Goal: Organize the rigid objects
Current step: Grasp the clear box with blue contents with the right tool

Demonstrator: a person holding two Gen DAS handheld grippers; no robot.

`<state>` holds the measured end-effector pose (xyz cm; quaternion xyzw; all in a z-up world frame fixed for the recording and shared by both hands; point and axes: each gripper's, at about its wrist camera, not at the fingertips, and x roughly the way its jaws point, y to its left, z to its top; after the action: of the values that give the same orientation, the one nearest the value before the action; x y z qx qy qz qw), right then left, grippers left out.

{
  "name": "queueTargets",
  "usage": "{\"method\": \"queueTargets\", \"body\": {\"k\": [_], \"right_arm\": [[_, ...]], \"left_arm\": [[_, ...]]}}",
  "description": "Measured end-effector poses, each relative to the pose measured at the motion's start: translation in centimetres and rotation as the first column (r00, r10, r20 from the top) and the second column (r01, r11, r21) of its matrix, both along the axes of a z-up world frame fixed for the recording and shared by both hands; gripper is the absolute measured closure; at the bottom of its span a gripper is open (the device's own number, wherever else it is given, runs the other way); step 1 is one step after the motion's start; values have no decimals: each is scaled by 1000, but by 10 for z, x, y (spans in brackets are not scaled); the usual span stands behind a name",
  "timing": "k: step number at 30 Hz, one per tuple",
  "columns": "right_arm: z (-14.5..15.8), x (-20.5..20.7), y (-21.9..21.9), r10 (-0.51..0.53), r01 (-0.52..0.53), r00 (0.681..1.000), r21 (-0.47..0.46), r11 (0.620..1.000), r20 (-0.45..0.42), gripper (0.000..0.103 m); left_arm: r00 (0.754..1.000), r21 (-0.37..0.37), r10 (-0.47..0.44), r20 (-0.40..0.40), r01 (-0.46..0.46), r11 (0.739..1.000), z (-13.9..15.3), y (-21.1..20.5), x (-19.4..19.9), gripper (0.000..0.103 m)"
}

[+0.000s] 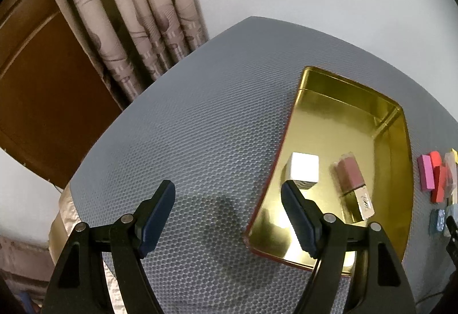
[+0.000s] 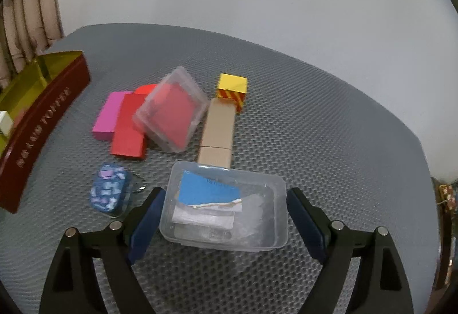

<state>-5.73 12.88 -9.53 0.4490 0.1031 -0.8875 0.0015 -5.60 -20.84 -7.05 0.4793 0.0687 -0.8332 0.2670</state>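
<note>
Tin (image 2: 43,125) lettering blurs (unreadable); frame edge cuts its left end.

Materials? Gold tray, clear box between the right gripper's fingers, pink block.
Gold tray: likely tin-plated metal, glossy; its inside mirrors the items in it.
Clear box: translucent plastic, slightly frosted; the blue card shows through.
Pink block: matte, opaque, sharp-edged; painted wood or plastic, can't tell.

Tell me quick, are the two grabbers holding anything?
Left gripper: open, holding nothing.
Right gripper: open around the clear plastic box, not squeezing it yet.
</note>
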Motion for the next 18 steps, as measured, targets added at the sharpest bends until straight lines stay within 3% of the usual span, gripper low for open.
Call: {"method": "queueTargets", "body": {"k": [5,18], "right_arm": [[-3,1,1,-18,18,1000,14,1000,-19,15],[-1,38,29,51,-51,998,2,999,-30,15]], "left_arm": [[1000,-24,-27,-9,27,999,5,14,-2,29],[993,-47,-120,21,121,992,-3,63,-15,29]]}}
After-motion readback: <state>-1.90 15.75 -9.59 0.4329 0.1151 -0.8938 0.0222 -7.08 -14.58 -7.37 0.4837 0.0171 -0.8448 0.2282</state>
